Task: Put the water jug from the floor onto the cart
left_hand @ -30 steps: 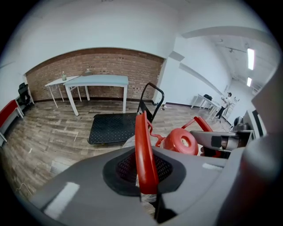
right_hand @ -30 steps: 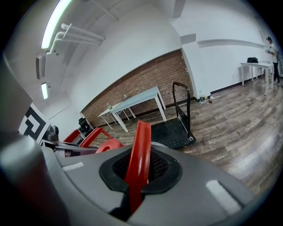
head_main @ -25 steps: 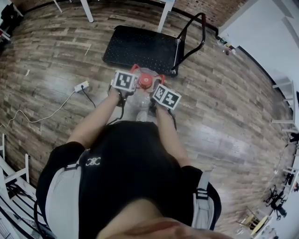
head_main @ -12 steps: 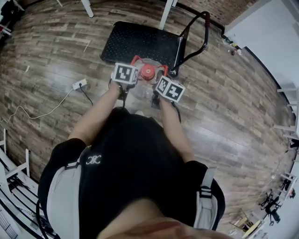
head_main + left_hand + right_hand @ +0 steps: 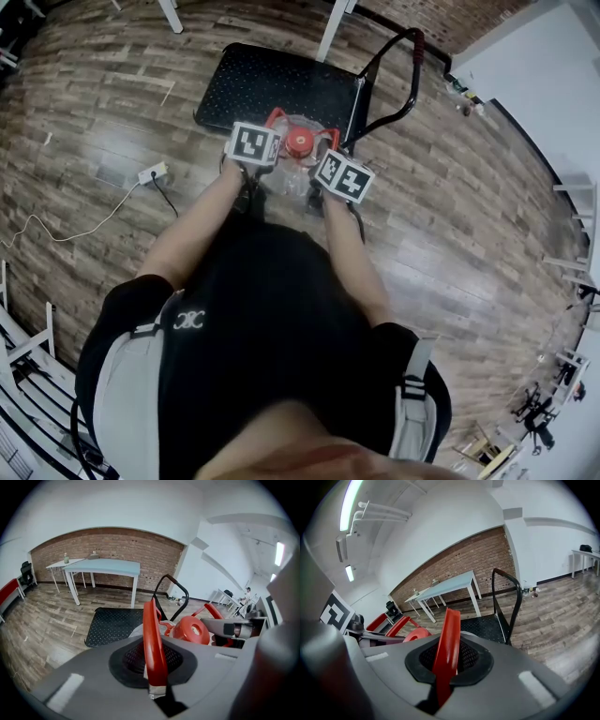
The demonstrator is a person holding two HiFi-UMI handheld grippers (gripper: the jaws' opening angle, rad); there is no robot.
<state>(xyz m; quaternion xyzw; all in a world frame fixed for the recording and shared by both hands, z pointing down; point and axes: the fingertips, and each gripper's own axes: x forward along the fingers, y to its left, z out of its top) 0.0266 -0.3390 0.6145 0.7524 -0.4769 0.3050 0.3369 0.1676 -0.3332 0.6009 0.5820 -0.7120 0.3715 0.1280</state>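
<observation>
The water jug (image 5: 298,142) mostly hides beneath the left gripper (image 5: 152,660) and right gripper (image 5: 446,660) (only its red top shows).

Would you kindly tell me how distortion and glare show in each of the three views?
Head view: fisheye bows the floor planks around the cart; even light. Left gripper view: dark round vignette, brick wall arches, ceiling light blooms at right. Right gripper view: strip light glares top left, room tilts.

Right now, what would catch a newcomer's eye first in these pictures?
A clear plastic water jug with a red cap hangs at the head view's centre, its red handles clamped by the left gripper and right gripper. Just beyond it sits a black flat-deck cart on the wooden floor.
</observation>
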